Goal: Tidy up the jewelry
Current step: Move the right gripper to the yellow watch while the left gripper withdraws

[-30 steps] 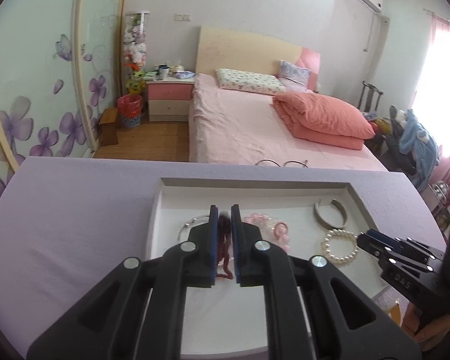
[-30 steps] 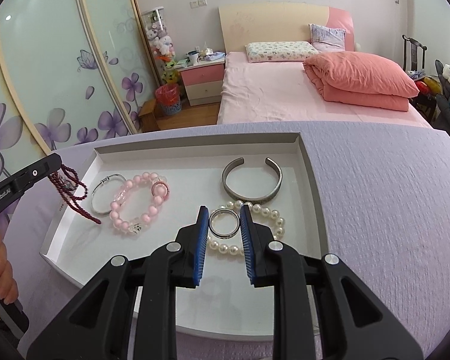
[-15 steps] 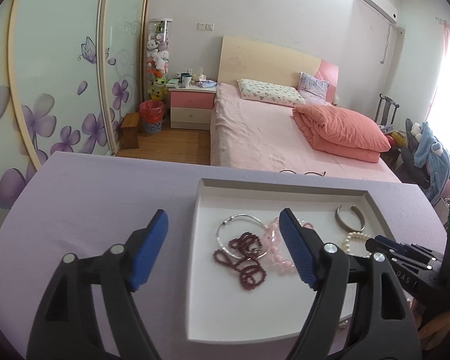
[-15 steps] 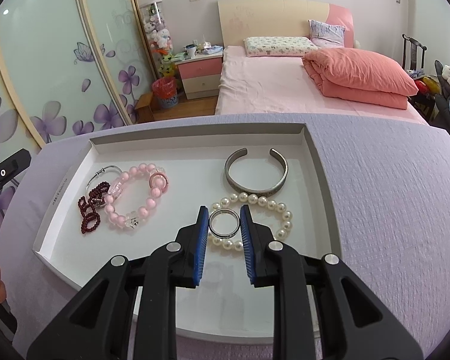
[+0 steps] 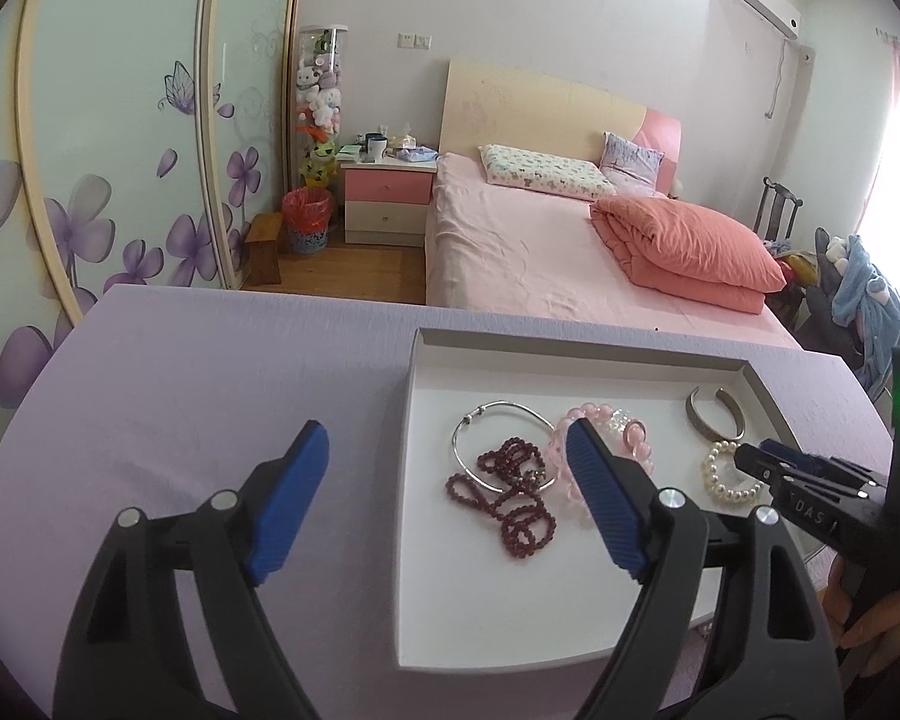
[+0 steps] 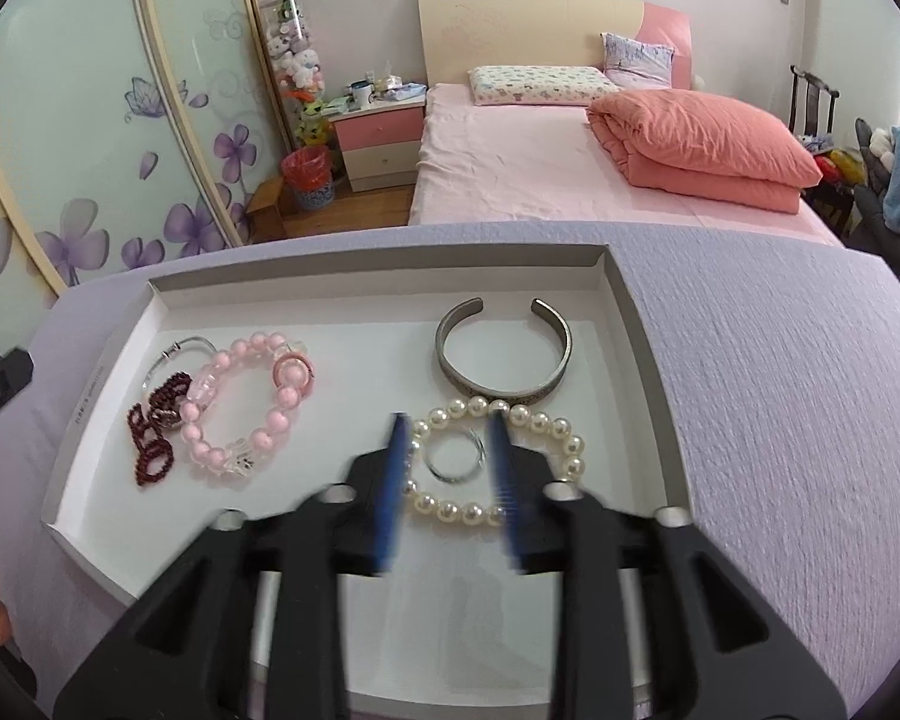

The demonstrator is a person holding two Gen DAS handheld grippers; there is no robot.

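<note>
The left gripper has drawn back from the tray with its jaws spread wide and empty; the dark red bead string it held a second ago now lies in the tray's left part, over the thin silver bangle and touching the pink bead bracelet. The right gripper, blurred, has opened from nearly closed and grips nothing; the small silver ring sits loose inside the pearl bracelet, just in front of the metal cuff
</note>
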